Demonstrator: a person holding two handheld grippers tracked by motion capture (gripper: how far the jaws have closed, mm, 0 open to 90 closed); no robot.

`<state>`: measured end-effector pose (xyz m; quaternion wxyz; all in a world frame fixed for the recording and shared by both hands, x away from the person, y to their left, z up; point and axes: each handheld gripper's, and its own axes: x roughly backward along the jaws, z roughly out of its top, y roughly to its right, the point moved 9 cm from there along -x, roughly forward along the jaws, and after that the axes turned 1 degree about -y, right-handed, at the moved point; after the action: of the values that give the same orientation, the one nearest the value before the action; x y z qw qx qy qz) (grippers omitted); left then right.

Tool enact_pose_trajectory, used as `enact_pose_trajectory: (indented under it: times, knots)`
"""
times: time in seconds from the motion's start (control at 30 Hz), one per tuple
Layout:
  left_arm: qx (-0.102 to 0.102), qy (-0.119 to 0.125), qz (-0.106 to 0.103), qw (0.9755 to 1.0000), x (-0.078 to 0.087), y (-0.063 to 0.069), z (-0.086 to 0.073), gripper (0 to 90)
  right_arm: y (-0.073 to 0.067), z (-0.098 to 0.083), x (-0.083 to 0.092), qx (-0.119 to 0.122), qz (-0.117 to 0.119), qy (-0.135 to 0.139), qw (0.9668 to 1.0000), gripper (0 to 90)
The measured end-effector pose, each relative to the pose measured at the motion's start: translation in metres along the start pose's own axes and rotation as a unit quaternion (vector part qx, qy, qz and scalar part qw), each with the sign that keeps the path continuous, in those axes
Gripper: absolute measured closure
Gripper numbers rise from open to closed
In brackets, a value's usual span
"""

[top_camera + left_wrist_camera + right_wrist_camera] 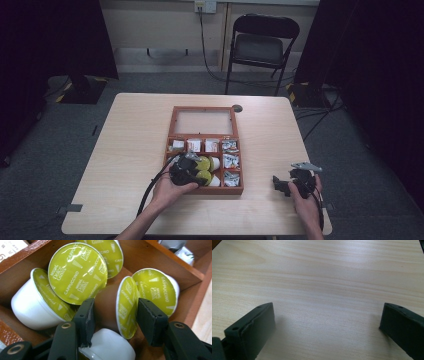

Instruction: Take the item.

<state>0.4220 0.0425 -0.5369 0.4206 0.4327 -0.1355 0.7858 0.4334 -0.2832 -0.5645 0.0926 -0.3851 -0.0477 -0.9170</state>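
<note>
My left claw [112, 315] is down in the box [172, 131], in its front left compartment, nearly closed around a brown pod [117, 306] lying on its side. One pad sits against the pod's brown body and the other just at its green foil lid; I cannot tell whether that pad presses yet. Other pods [77, 272] with green lids crowd around it, some white-bodied, leaning on each other and on the compartment's wooden walls.

My right claw [327, 325] rests wide open over bare wood near the counter's [135, 125] front right corner, holding nothing.

The box sits mid-counter, its glazed lid laid open toward the far edge. Small packets fill the back row and the right-hand column of compartments. Beyond the far edge stands a folding chair [260, 45], with cables on the grey floor.

The counter's left side, right side and front strip are bare. Inside the compartment, room is tight.
</note>
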Motion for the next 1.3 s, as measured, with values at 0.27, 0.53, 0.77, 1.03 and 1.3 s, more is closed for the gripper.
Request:
enact_pose_trajectory:
  times: [0.27,0.53,0.77,1.03,1.3]
  knots:
    - [-0.015,-0.013,0.025,0.9995,-0.002,0.000,-0.001,49.2,0.000,0.000,0.000,0.000,0.000,0.000,1.0000,0.0]
    - [-0.003,0.002,0.020,0.9998,-0.001,-0.002,0.000,54.6,0.000,0.000,0.000,0.000,0.000,0.000,1.0000,0.0]
    - [-0.004,0.010,0.010,0.9999,0.001,-0.001,0.000,55.1,0.000,0.000,0.000,0.000,0.000,0.000,1.0000,0.0]
    - [-0.008,0.022,0.005,0.9997,0.003,0.001,0.002,55.2,0.000,0.000,0.000,0.000,0.000,0.000,1.0000,0.0]
    - [-0.002,0.039,-0.008,0.9992,0.009,0.001,0.005,55.2,0.000,0.000,0.000,0.000,0.000,0.000,1.0000,0.0]
